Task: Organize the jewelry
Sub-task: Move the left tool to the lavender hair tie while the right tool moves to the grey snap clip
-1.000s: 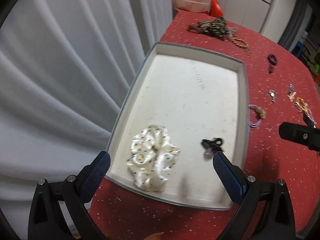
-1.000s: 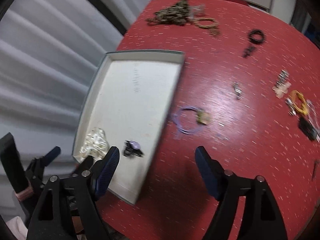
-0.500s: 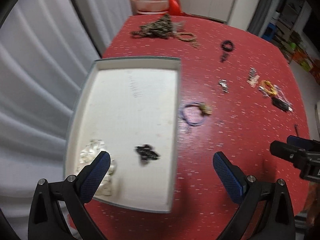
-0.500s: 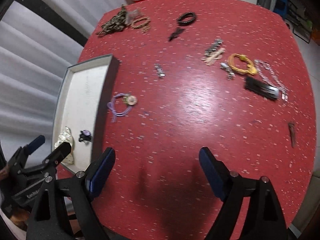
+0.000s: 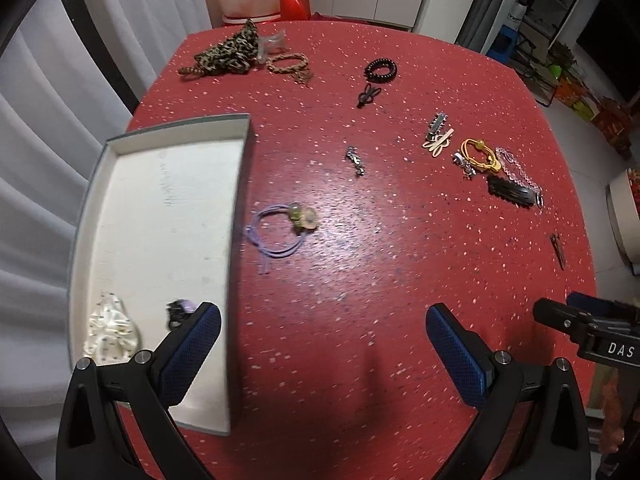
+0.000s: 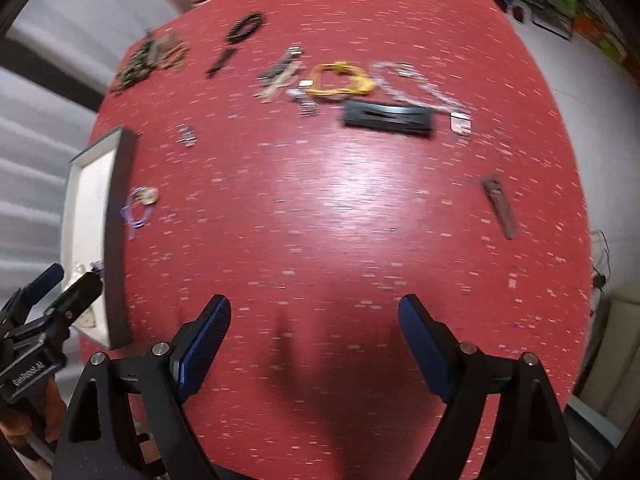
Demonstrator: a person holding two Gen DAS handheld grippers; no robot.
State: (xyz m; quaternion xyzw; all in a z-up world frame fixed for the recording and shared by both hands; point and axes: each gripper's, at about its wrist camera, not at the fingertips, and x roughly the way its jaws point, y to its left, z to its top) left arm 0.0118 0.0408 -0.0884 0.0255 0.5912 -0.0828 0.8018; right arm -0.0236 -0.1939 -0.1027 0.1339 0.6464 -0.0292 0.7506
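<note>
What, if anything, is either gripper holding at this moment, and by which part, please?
Nothing is held: the left gripper and the right gripper are both open and empty above the red table.

Red speckled table (image 5: 360,280), white tray (image 5: 160,208), purple hair tie (image 5: 272,232).

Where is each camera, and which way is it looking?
Left wrist: rides the left gripper, looks down over the white tray and red table; its blue fingers show.
Right wrist: rides the right gripper, looks down at mid-table; its fingers show.
Both share the tray and purple hair tie.
</note>
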